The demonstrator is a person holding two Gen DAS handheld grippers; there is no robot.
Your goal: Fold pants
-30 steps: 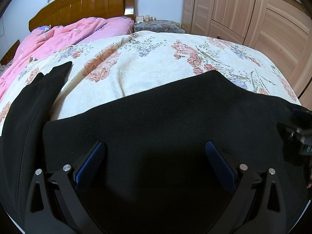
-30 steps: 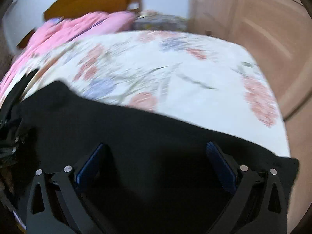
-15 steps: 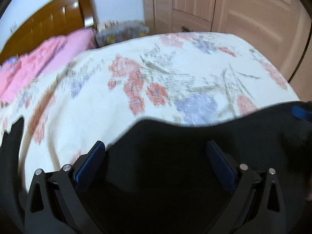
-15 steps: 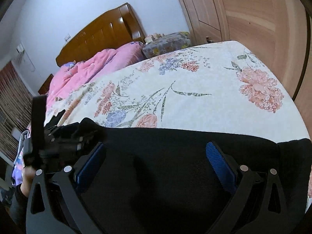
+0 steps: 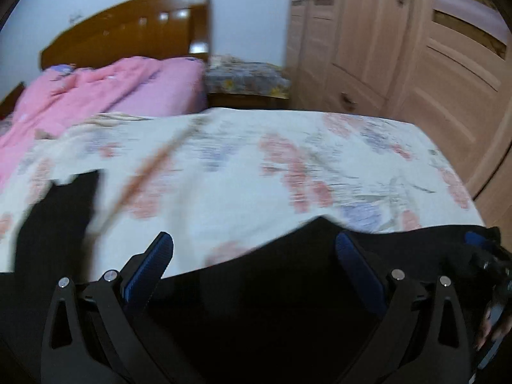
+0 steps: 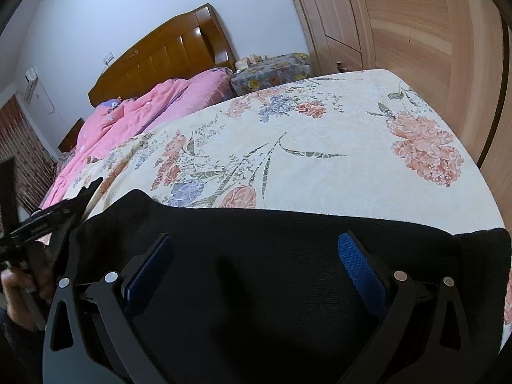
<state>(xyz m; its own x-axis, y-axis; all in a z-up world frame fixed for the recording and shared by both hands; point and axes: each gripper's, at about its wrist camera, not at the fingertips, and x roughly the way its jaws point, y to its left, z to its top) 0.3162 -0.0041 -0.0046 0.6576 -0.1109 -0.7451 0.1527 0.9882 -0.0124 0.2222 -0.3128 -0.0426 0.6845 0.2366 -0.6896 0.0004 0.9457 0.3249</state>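
Black pants lie across the near part of a floral bedspread. One leg runs away from me at the left of the left wrist view. My left gripper hovers open above the pants' upper edge, nothing between its blue pads. My right gripper is open too, over the broad black cloth. Each gripper shows at the edge of the other's view: the right one, and the left one held by a hand.
A pink quilt is bunched near the wooden headboard. A nightstand with a floral cover stands beside it. Wooden wardrobe doors run along the bed's right side.
Both grippers have pulled back and tilted up, staying open. In the left wrist view, the black cloth fills less of the frame and more bedspread shows. The left view is motion-blurred.
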